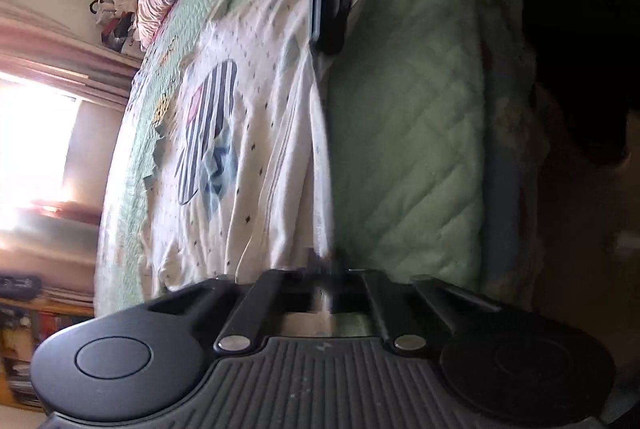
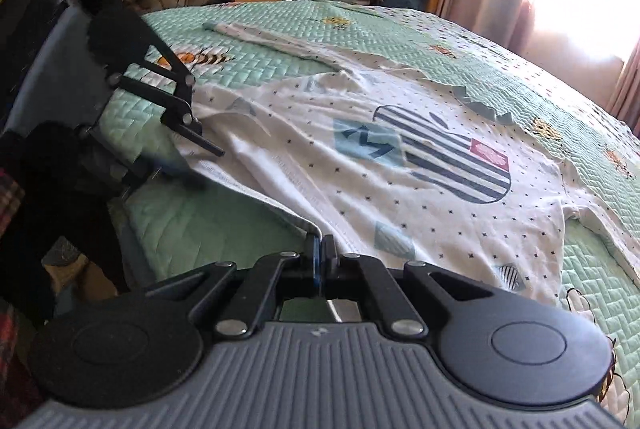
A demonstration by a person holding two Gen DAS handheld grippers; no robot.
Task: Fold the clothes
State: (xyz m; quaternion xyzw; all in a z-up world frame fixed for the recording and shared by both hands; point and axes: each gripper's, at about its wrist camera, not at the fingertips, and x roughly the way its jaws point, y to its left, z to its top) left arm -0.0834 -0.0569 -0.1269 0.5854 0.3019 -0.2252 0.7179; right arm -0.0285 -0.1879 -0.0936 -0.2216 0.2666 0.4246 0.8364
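White cotton, dotted: the long-sleeved top [image 2: 360, 165] lies flat on the green quilted bed [image 2: 256, 41], hem toward me, collar pointing away. My right tongs [image 2: 322, 249] and left tongs [image 2: 208, 145] each pinch a hem corner, clenched on cloth.

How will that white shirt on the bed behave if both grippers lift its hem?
The white shirt looks thin and wrinkled, so it will probably drape and sag between the right gripper and left gripper. Probably light; the sleeves will likely trail.
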